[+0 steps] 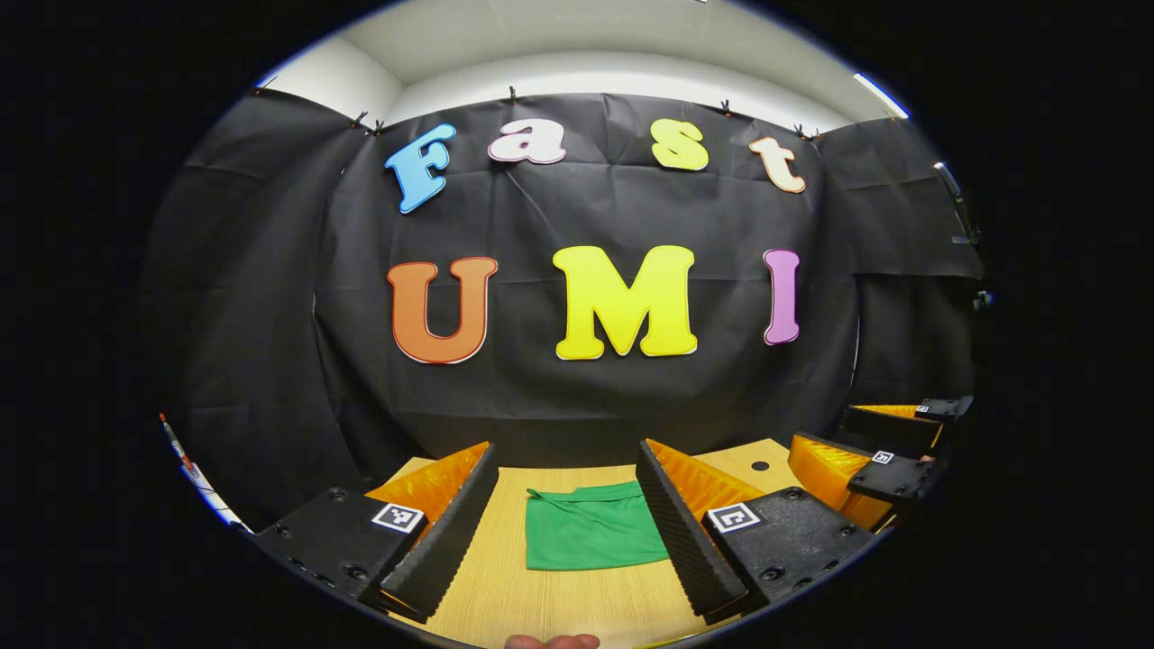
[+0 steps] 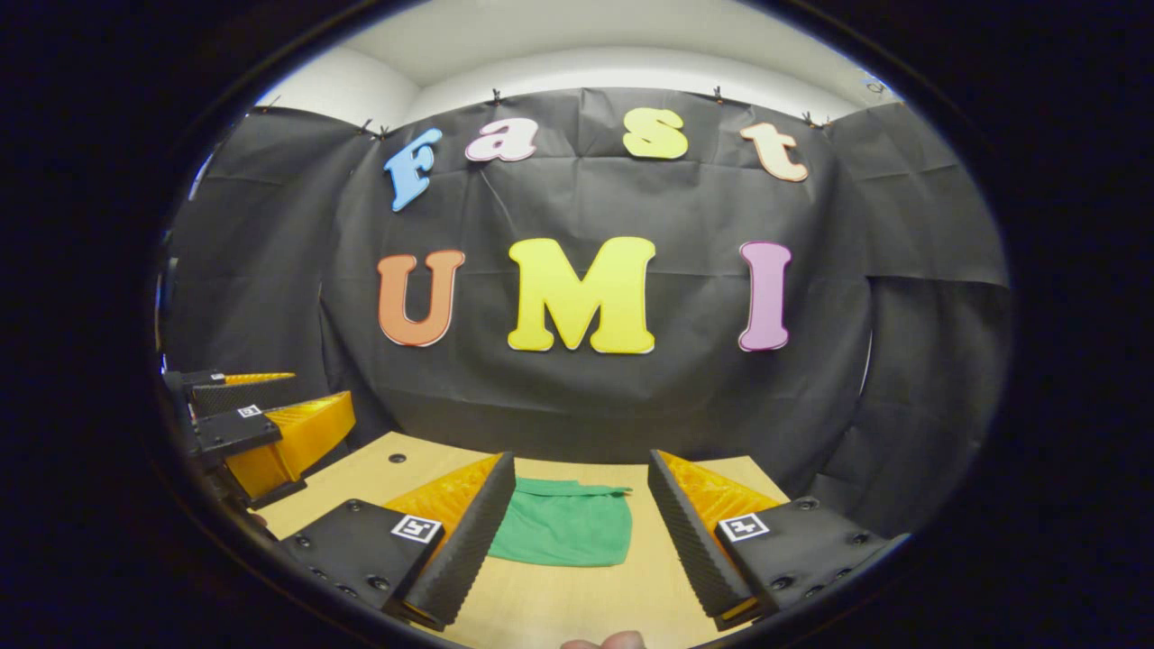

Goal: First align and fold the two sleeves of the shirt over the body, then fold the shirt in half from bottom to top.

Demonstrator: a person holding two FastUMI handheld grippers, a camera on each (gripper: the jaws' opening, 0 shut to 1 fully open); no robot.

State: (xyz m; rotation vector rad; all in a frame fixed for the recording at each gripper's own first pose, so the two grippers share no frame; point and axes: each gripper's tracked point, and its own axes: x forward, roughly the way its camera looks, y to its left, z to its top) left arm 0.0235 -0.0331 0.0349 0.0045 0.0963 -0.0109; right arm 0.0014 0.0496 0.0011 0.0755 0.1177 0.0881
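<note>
Left gripper view shows the left gripper (image 1: 563, 532) held up above the table (image 1: 559, 604), its two fingers spread wide with nothing between them. Ahead of it, seen through the gap, the green shirt (image 1: 590, 538) lies flat on the table. It is already a neat small rectangle, with no sleeves sticking out, so I think the folds are done or nearly done. Off to this gripper's right, and a bit farther on, sits the right gripper (image 1: 888, 451).

In the right gripper view, the right gripper (image 2: 577, 532) is also wide open and holds nothing. The shirt (image 2: 563, 534) lies ahead of it, a little toward its left finger. The left gripper (image 2: 261, 419) shows far off to its left.

If one more fold is needed, bring both grippers down low and slow, one at each near corner. Pinch only the cloth, not the table. Lift both corners together, keep them level, and lay them right on the far edge so the sides match.
</note>
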